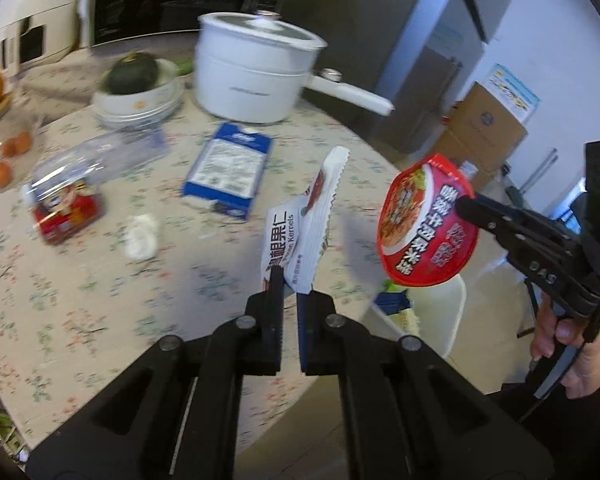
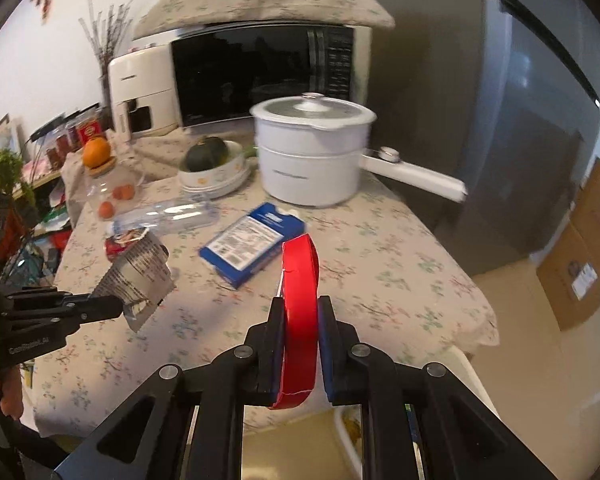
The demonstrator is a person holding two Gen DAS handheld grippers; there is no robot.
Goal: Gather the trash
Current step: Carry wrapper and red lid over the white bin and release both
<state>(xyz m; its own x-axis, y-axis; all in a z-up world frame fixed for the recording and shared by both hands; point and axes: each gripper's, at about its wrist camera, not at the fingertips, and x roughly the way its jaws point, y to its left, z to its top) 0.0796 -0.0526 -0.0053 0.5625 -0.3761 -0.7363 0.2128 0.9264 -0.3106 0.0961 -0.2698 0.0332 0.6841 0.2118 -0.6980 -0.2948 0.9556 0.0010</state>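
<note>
Carrying both pieces to the bin (image 1: pixel 440 320) calls for steady clamping and no tilt. Left gripper (image 1: pixel 288 276) pinches the wrapper (image 1: pixel 300 232) by its lower edge; the wrapper stands up above the jaws. Right gripper (image 2: pixel 300 312) clamps the red lid (image 2: pixel 300 280) edge-on between its pads. Both hang over the table (image 1: pixel 100 280) edge, near the bin below.

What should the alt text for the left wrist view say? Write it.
The left gripper pinches a white snack wrapper above a floral-clothed table, while the right gripper holds a red instant-noodle bowl beside it. Behind lie a blue carton and white pot.
</note>
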